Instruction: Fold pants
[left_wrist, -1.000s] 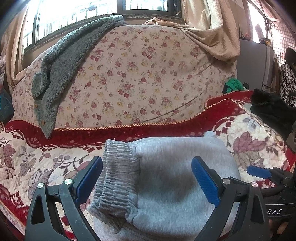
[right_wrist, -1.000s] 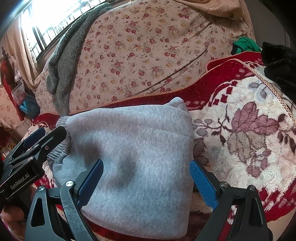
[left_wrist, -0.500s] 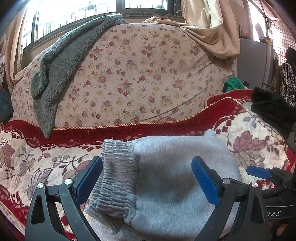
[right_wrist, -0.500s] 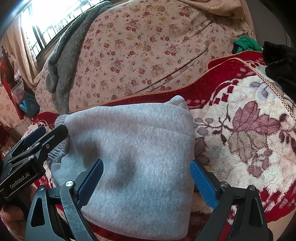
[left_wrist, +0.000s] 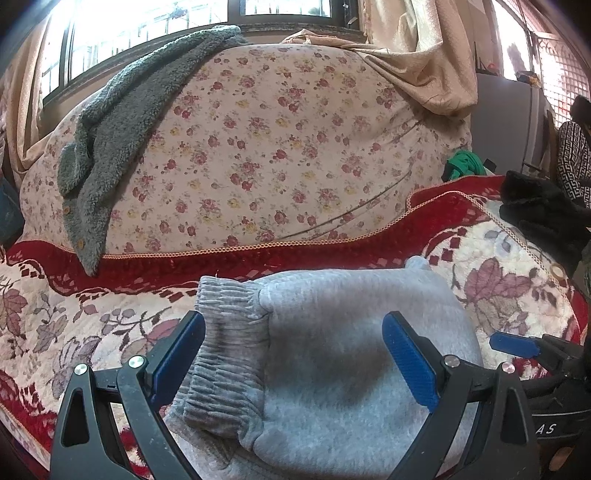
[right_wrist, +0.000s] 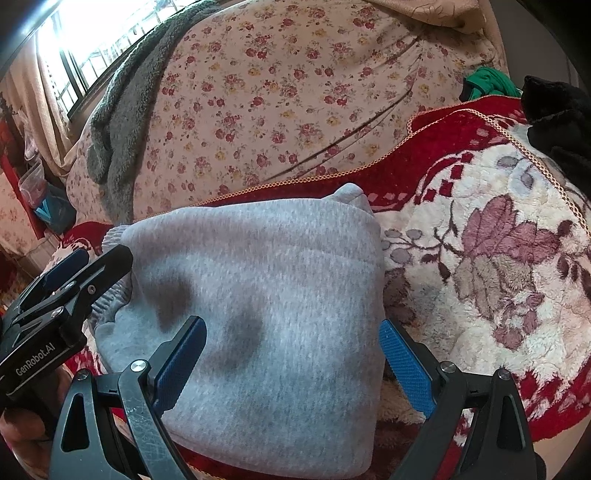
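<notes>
Both tongs, left tongs and right tongs, hover spread apart over the folded grey pants; I'd press the bundle flat, squaring the near edge.

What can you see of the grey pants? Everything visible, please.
The grey pants are soft, fleecy sweatpants folded into a compact, roughly rectangular bundle. A ribbed elastic band shows at the bundle's left end, with layers stacked beneath it. The bundle lies flat on the red floral blanket, in front of the flowered cushion. Both the left gripper and right gripper are open over it, jaws spread wide, gripping nothing; whether the fingers touch the fabric is unclear.
</notes>
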